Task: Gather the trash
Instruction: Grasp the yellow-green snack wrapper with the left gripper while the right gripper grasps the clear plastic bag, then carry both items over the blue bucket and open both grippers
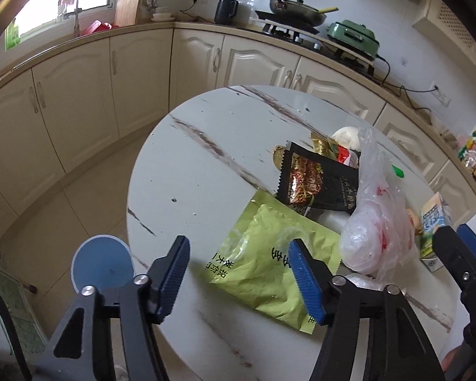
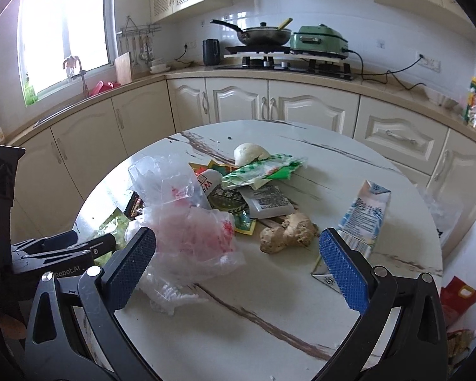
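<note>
Left wrist view: left hand-held gripper (image 1: pixel 238 273) gapes wide w/ nothing held, over a green packet (image 1: pixel 269 260) at the near edge of the round table (image 1: pixel 206 133); black packet (image 1: pixel 317 181) behind it, clear bag (image 1: pixel 374 222) to its right. Right wrist view: right hand-held gripper (image 2: pixel 238 266) also wide, empty, above the bag (image 2: pixel 187 219); ginger (image 2: pixel 285 231) & milk carton (image 2: pixel 363 219) lie near its right finger.

Left gripper (image 1: pixel 238 279) has black angular arms with silver screws. Right gripper (image 2: pixel 238 263) matches it. Fingers (image 1: pixel 304 281) carry ribbed blue pads.
</note>
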`<act>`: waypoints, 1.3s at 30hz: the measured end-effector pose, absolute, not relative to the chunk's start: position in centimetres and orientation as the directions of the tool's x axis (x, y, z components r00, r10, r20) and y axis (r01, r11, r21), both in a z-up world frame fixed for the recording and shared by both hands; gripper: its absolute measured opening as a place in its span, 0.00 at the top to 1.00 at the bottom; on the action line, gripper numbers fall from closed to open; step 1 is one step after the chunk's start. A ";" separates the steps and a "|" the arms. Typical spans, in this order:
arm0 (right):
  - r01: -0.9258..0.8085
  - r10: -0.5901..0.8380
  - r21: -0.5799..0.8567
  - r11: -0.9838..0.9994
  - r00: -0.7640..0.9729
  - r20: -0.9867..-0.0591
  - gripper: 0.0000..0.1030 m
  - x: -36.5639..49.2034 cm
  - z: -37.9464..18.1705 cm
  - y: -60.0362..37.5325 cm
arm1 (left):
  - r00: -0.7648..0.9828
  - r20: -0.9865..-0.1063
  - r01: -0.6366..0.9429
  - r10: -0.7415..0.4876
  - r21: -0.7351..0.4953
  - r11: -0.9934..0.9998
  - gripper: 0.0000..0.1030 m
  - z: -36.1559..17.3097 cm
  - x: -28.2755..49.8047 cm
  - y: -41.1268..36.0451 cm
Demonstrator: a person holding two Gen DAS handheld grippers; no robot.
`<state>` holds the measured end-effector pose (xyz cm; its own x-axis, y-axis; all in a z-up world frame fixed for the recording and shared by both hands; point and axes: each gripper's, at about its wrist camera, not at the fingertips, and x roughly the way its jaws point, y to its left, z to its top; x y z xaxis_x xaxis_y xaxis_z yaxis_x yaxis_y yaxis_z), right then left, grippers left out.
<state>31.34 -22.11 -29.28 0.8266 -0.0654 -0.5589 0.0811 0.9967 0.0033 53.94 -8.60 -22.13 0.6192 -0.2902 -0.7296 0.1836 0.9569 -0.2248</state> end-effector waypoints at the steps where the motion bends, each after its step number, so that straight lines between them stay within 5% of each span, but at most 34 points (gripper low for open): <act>1: 0.074 -0.055 0.010 0.997 0.828 -0.559 0.00 31.6 -29.3 -21.9 | 0.616 -0.723 0.203 -0.312 -0.237 0.950 0.59 -22.2 54.2 -8.4; 2: 0.062 -0.040 0.021 0.998 0.827 -0.560 0.00 32.0 -29.4 -21.6 | 0.615 -0.717 0.220 -0.328 -0.244 0.944 0.63 -22.3 54.6 -8.2; 4: 0.039 -0.014 0.032 0.999 0.822 -0.570 0.00 32.7 -29.7 -21.2 | 0.634 -0.689 0.247 -0.352 -0.251 0.936 0.92 -22.2 54.4 -7.0; 7: 0.011 0.014 0.039 0.999 0.808 -0.589 0.00 33.9 -30.1 -20.3 | 0.642 -0.654 0.286 -0.400 -0.280 0.916 0.95 -22.2 54.0 -4.9; 15: -0.008 0.018 0.019 1.000 0.752 -0.659 0.00 37.4 -32.2 -19.0 | 0.664 -0.604 0.328 -0.440 -0.293 0.898 0.96 -22.9 49.9 -0.5; 20: -0.004 0.070 0.100 0.995 0.749 -0.659 0.10 37.3 -32.4 -20.9 | 0.665 -0.571 0.360 -0.481 -0.319 0.877 0.97 -22.0 47.8 0.7; 26: -0.008 0.096 0.143 0.990 0.778 -0.621 0.27 35.6 -31.4 -22.5 | 0.670 -0.537 0.402 -0.513 -0.318 0.858 0.97 -20.9 45.1 1.5; 39: -0.051 0.114 0.142 0.989 0.871 -0.479 0.27 30.9 -24.6 -20.2 | 0.751 -0.437 0.401 -0.494 -0.293 0.868 0.97 -17.1 36.6 6.8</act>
<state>30.87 -20.22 -24.57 0.8707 0.1135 -0.4785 -0.0510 0.9886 0.1418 36.64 6.79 -17.08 0.7514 -0.4945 -0.4369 0.4007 0.8680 -0.2932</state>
